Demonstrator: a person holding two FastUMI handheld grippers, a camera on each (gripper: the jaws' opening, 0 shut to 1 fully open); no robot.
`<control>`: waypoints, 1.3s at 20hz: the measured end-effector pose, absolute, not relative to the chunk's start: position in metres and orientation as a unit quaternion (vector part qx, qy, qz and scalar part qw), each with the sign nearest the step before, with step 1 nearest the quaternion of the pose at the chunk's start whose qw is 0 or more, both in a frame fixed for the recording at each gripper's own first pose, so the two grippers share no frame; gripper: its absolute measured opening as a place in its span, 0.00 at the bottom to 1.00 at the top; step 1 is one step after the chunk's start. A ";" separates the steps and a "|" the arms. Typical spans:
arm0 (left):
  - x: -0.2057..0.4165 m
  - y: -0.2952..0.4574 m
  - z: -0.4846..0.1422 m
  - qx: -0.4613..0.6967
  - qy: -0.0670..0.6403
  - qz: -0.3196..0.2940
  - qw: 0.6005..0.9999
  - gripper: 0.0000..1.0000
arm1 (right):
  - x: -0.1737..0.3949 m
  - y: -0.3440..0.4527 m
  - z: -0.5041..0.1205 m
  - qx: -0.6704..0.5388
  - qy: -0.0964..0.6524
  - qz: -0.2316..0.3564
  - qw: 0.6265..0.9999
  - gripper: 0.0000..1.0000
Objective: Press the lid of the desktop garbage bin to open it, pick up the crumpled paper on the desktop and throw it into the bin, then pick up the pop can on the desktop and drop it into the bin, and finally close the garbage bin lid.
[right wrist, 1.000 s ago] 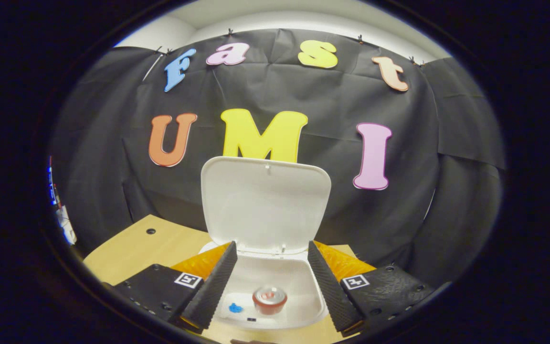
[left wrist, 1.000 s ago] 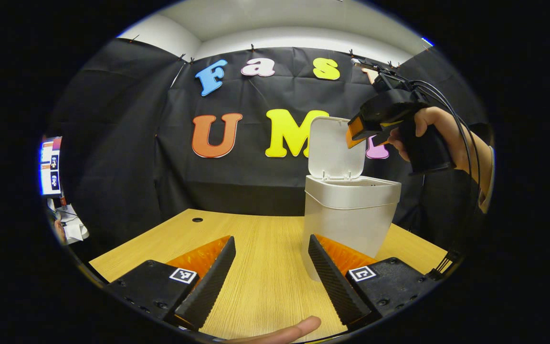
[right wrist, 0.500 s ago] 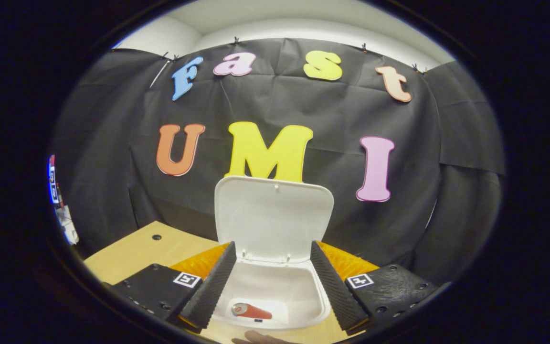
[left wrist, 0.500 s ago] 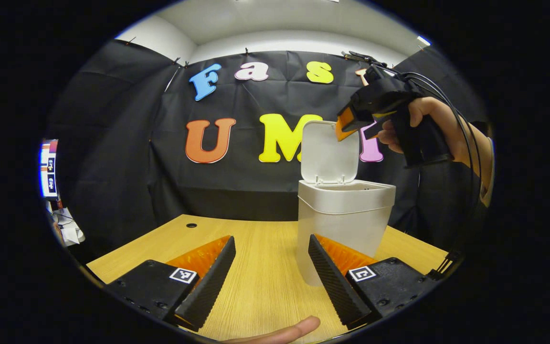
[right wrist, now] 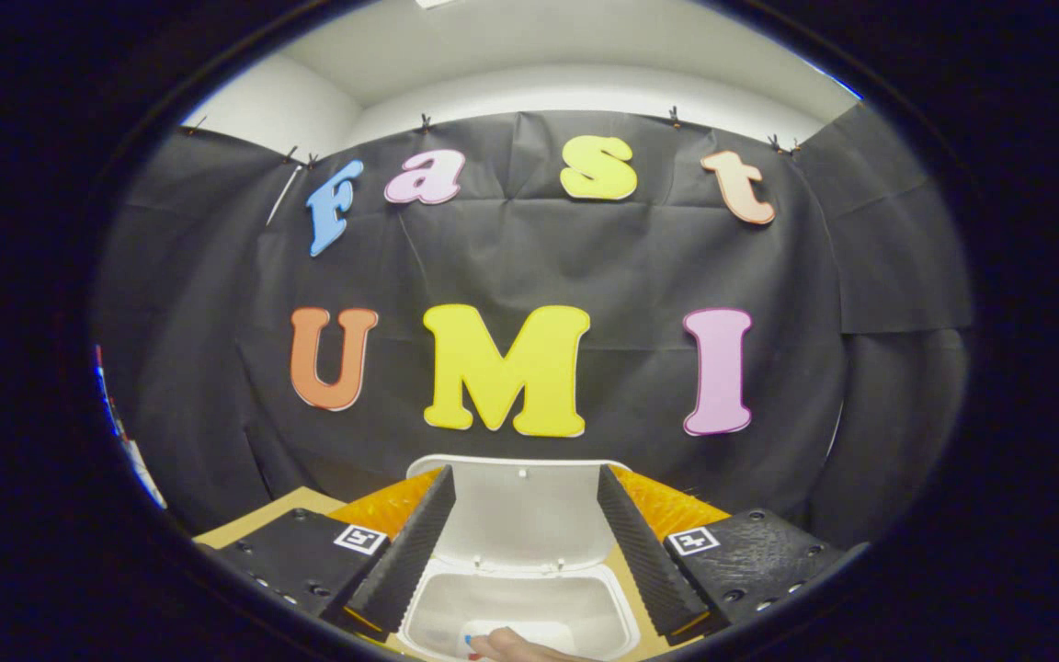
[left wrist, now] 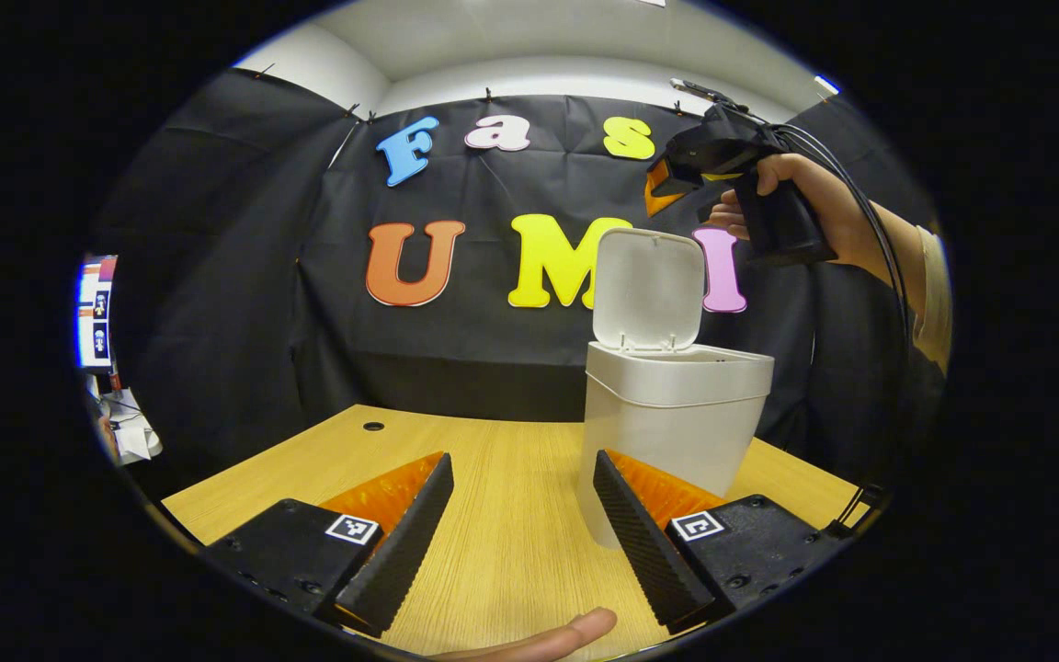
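The bin [left wrist: 672, 432] stands at the tabletop's right edge, lid [left wrist: 647, 289] upright. My right gripper [right wrist: 522, 542] hangs above, wide and empty; my left gripper [left wrist: 520, 542] likewise. I judge closing remains.

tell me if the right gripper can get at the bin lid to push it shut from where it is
Probably yes. The right gripper hangs open just above the lid, which stands upright over the bin. Nothing sits between them, and the left gripper stays low over the table.
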State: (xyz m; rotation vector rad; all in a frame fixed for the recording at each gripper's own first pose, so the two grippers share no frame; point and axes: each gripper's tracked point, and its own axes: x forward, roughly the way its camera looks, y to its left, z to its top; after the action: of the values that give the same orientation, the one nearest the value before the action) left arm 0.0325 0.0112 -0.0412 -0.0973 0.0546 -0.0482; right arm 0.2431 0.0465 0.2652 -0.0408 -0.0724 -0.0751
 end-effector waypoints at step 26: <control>0.032 0.020 -0.046 -0.016 0.026 -0.013 0.999 0.99 | 0.270 0.044 0.228 -0.012 0.060 -0.089 0.994 0.93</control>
State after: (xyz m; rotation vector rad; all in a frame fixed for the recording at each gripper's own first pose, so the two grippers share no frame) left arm 0.0323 0.0198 -0.0460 -0.0318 0.0520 -0.0263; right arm 0.2701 0.0435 0.2277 -0.0241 0.1198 -0.1786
